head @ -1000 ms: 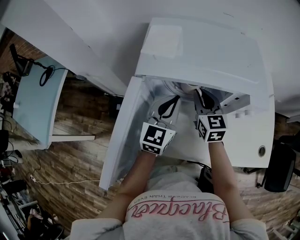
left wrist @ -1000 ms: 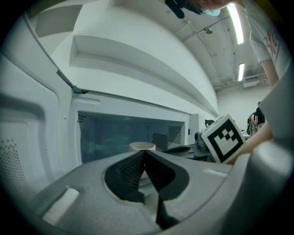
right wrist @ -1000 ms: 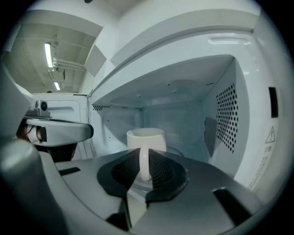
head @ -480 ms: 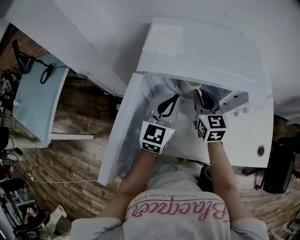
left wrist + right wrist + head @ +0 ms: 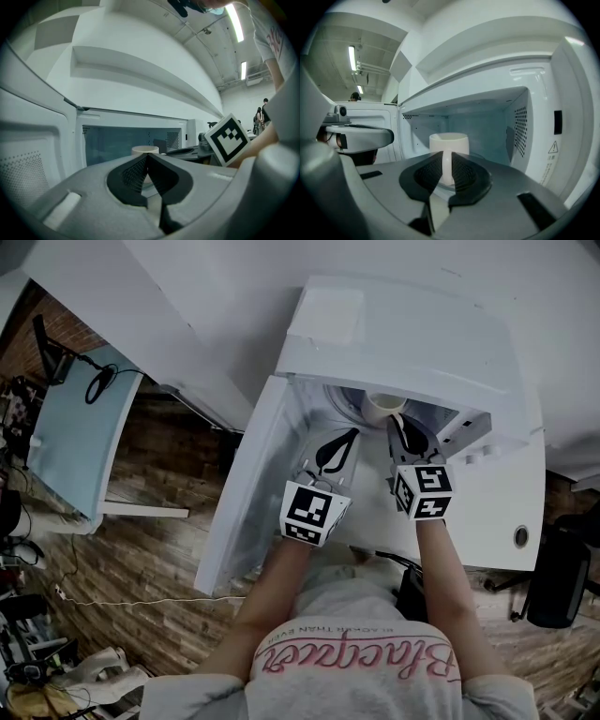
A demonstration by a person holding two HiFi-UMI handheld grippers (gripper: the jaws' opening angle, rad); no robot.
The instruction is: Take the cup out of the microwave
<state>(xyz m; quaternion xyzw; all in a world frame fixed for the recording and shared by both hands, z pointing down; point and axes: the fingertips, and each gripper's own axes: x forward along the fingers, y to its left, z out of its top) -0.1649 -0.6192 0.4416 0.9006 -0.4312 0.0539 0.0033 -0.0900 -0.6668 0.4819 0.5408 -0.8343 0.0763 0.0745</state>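
The cup (image 5: 449,143) is plain, pale cream and straight-sided, with a thin handle (image 5: 446,171) that faces the opening. It stands inside the white microwave (image 5: 403,343), about mid-width of the cavity, with the door (image 5: 248,493) swung wide to the left. The right gripper (image 5: 446,157) pinches the handle between its ribbed pads. The left gripper (image 5: 146,158) is pressed together on nothing, just left of the cup.

The right gripper's jaws cover the cup's base, so whether it rests on the cavity floor cannot be told. From the head view only its rim shows under the microwave's top edge. The left gripper view shows only a sliver of the rim. No view looks into the cup, so its contents are unknown.
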